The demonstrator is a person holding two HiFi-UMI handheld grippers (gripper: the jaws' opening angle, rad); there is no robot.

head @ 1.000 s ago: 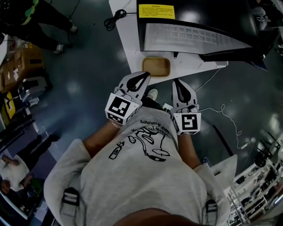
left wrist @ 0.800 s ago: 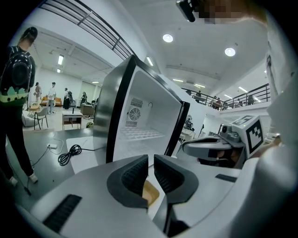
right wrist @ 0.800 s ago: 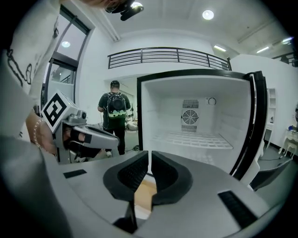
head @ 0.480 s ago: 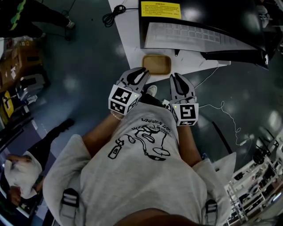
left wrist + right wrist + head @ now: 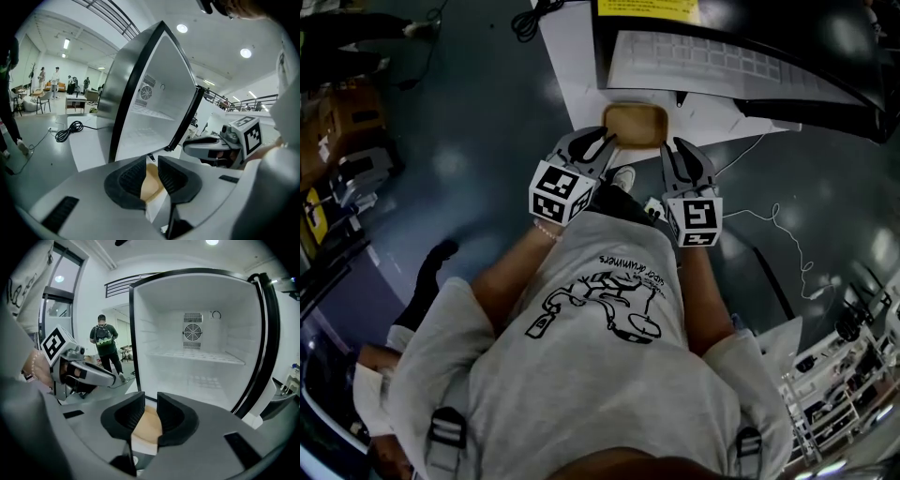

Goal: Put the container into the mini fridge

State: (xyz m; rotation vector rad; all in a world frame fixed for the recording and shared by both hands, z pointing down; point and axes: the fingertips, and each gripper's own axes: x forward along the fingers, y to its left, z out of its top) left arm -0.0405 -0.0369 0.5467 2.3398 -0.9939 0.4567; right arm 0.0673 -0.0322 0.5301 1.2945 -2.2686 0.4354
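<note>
A shallow tan container with rounded corners (image 5: 635, 123) is seen lying on a flat white board (image 5: 570, 80), just in front of the open black mini fridge with a white inside (image 5: 197, 348). The container is outside the fridge, at the near edge of its opening.

The left gripper (image 5: 600, 142) is held at the container's near left corner and the right gripper (image 5: 679, 150) at its near right corner. The jaws of both have just been opening and now stand a little apart. In each gripper view the tan container is seen through the narrow gap, with neither pair of pads pressed on it. Whether either tip touches the rim cannot be told.

Inside the fridge a white wire shelf (image 5: 197, 356) is fitted across the middle, and a round fan grille (image 5: 192, 332) is set in the back wall. The black-edged fridge door (image 5: 268, 338) is swung open to the right.

A coiled black cable (image 5: 68, 131) is laid on the board's far left, and a thin white cable (image 5: 780, 228) trails over the dark floor at the right. A person with a backpack (image 5: 103, 344) is seen standing far off at the left.

A yellow label (image 5: 648, 7) is stuck on the fridge top. Its writing is too small to be read.
</note>
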